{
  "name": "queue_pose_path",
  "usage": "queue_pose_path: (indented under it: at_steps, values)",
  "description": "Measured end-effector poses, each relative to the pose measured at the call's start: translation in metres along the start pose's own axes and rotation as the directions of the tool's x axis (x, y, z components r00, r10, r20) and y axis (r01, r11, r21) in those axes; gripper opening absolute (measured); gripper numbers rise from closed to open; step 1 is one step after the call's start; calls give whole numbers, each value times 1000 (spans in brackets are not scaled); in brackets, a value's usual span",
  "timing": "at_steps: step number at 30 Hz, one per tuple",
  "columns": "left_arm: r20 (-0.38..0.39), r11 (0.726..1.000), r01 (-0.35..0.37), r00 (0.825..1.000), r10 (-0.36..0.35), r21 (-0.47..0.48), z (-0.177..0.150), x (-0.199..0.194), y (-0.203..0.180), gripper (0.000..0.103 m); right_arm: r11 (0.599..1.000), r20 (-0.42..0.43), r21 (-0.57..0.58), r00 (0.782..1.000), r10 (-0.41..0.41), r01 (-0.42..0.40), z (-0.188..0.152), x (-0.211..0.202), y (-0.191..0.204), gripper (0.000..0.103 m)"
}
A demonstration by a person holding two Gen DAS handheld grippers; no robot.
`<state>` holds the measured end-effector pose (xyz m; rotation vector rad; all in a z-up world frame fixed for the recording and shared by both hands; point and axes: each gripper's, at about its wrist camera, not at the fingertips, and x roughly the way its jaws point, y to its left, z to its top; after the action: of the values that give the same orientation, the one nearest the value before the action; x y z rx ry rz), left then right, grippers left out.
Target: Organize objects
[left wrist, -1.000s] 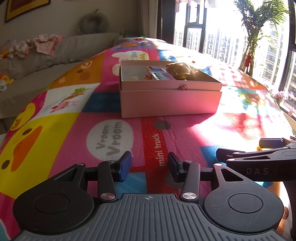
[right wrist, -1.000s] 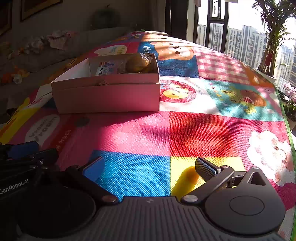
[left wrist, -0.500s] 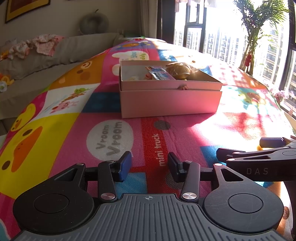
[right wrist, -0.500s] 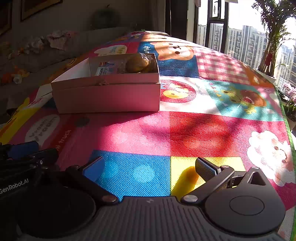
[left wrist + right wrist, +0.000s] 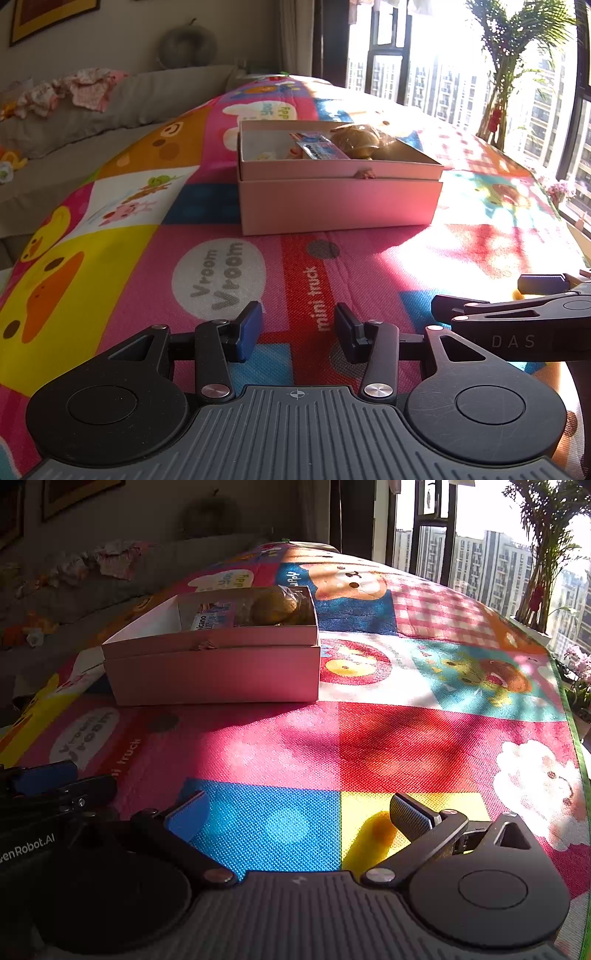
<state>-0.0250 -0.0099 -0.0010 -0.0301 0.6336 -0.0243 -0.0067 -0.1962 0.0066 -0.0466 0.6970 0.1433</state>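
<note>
Left gripper (image 5: 298, 328) sits low at the bottom centre of its frame, fingers parted with nothing between them, above the "mini truck" print on the play mat (image 5: 110, 266). Right gripper (image 5: 297, 814) occupies the bottom of its own frame, fingers spread wide and empty, over the blue and yellow squares of the mat; its body also shows at the right edge of the left wrist view.

Pink box (image 5: 338, 201) stands on the mat in the upper centre of the left wrist view and in the upper left of the right wrist view, well apart from both grippers. It is open at the top. Inside lie a blue-printed packet (image 5: 319, 147) and a brown rounded item (image 5: 356, 138), possibly wrapped in clear film; glare makes this uncertain.

Grey sofa (image 5: 92, 118) runs along the upper left. Potted palm (image 5: 513, 70) stands by the window at the upper right.
</note>
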Motion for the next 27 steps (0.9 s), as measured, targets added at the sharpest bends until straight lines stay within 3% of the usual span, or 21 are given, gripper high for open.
queue_pose_path:
  at_steps: [27]
  values:
    - [1, 1000, -4, 1000, 4, 2, 0, 1, 1, 49, 1000, 1, 0, 1000, -1, 1, 0, 0, 0, 103]
